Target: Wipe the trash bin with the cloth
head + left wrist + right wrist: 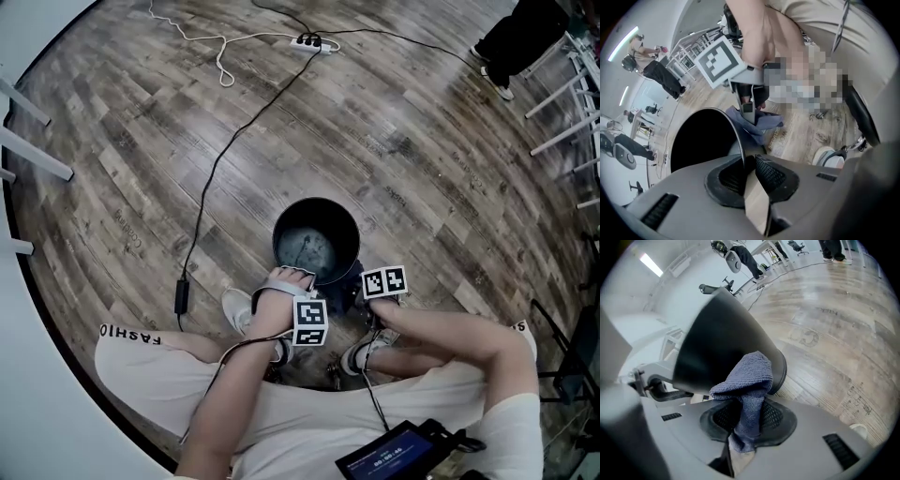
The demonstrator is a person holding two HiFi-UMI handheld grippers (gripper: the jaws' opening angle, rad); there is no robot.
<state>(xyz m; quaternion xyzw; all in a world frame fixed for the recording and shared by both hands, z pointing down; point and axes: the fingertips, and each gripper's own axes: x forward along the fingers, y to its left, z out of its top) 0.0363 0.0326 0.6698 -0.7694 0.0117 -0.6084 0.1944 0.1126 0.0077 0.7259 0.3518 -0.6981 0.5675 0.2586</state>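
The left gripper (749, 165) pinches the rim of the trash bin (737, 133), which looks stiff, mid-frame. The right gripper (744, 420) squeezes the blue cloth (749, 376), which looks soft and floppy.

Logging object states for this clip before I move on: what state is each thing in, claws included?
trash bin: upright, lidless, rim gripped.
cloth: bunched, lying against the bin's outer wall.
left claw: shut on the bin's rim.
right claw: shut on the cloth.
power strip: plugs inserted.
screen: lit.
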